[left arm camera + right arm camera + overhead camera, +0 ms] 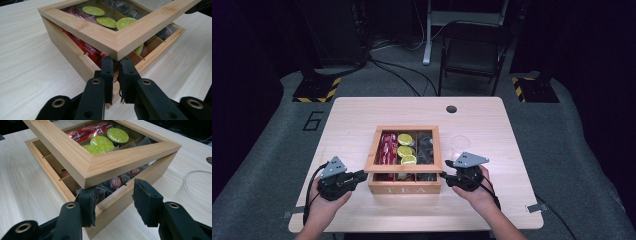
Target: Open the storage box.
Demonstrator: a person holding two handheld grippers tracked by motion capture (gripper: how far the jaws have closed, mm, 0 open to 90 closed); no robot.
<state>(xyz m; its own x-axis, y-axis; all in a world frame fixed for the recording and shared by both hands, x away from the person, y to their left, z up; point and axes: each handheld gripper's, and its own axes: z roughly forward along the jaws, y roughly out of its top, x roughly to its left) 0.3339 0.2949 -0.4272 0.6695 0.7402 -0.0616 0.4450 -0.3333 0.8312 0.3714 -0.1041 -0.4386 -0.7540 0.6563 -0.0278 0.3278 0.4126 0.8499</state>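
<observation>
Wooden tea box [404,188] sitting near the front middle of the table [352,115], flanked by both tongs. Left gripper [360,176] at the lid's [403,169] front-left corner, jaws nearly together, just under that corner in the left gripper view [117,75]; can't tell whether anything is pinched. Right gripper [447,178] at the front-right corner, jaws spread apart beneath the raised edge [113,202]. Lid tilted up, glass-paned, showing green capsules [406,148], red packets [387,148] and dark sachets [426,147]. Clear round lid [460,144] just beside, right.
</observation>
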